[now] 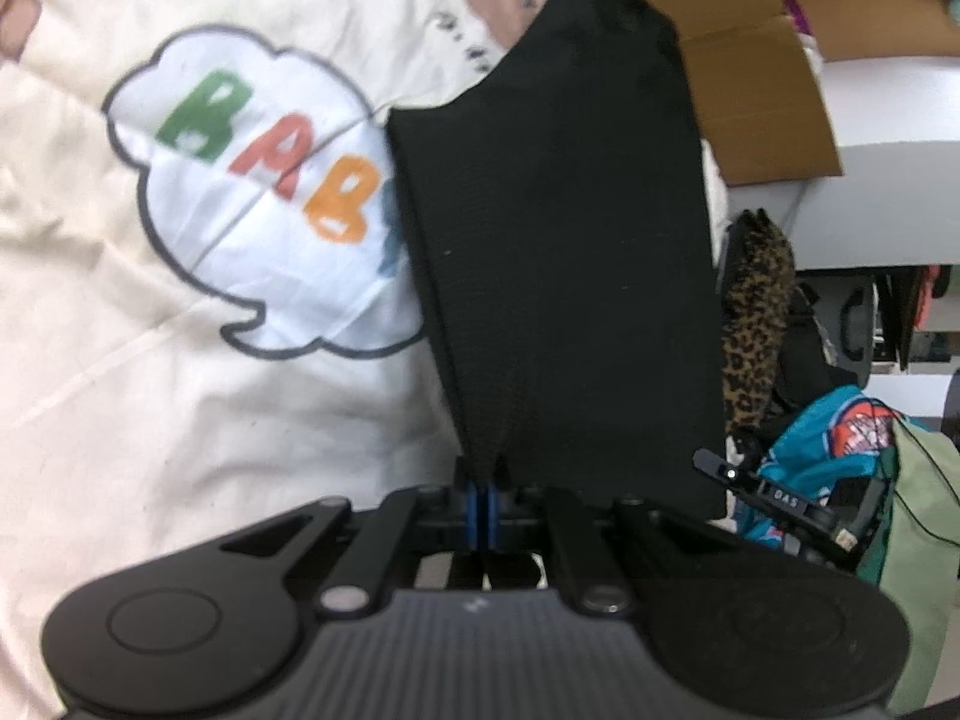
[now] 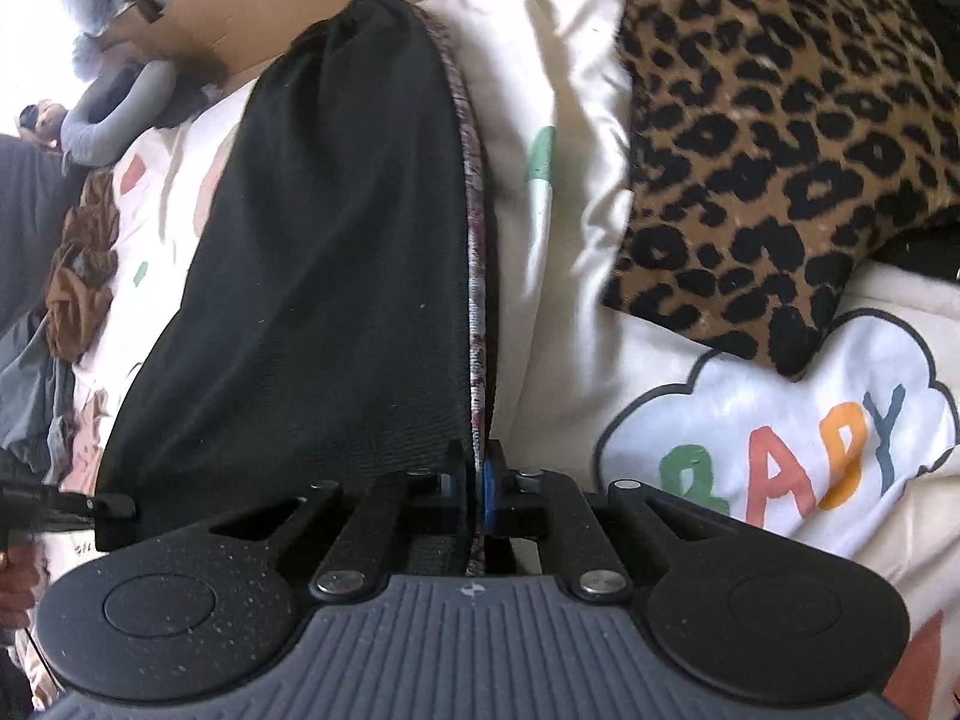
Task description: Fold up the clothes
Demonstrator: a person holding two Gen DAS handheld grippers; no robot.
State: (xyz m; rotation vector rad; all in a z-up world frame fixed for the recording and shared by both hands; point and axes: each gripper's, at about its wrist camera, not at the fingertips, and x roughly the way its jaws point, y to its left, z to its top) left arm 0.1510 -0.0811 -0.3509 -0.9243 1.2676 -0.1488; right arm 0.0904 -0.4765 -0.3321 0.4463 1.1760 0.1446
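Observation:
A black garment (image 1: 564, 228) hangs stretched above a cream bedsheet (image 1: 150, 390) printed with a cloud that reads BABY. My left gripper (image 1: 482, 495) is shut on one gathered edge of it, the cloth fanning away from the blue pads. In the right wrist view the same black garment (image 2: 324, 252) shows a grey-and-red patterned band (image 2: 476, 276) along its edge. My right gripper (image 2: 480, 489) is shut on that band. The other gripper's tip (image 1: 729, 471) pokes in at the garment's lower right corner.
A leopard-print cloth (image 2: 780, 138) lies on the sheet right of the garment. Cardboard boxes (image 1: 756, 78) stand behind. A teal printed garment (image 1: 840, 432) and green cloth (image 1: 924, 540) pile at the right. A brown cloth (image 2: 81, 276) and grey clothes lie at the left.

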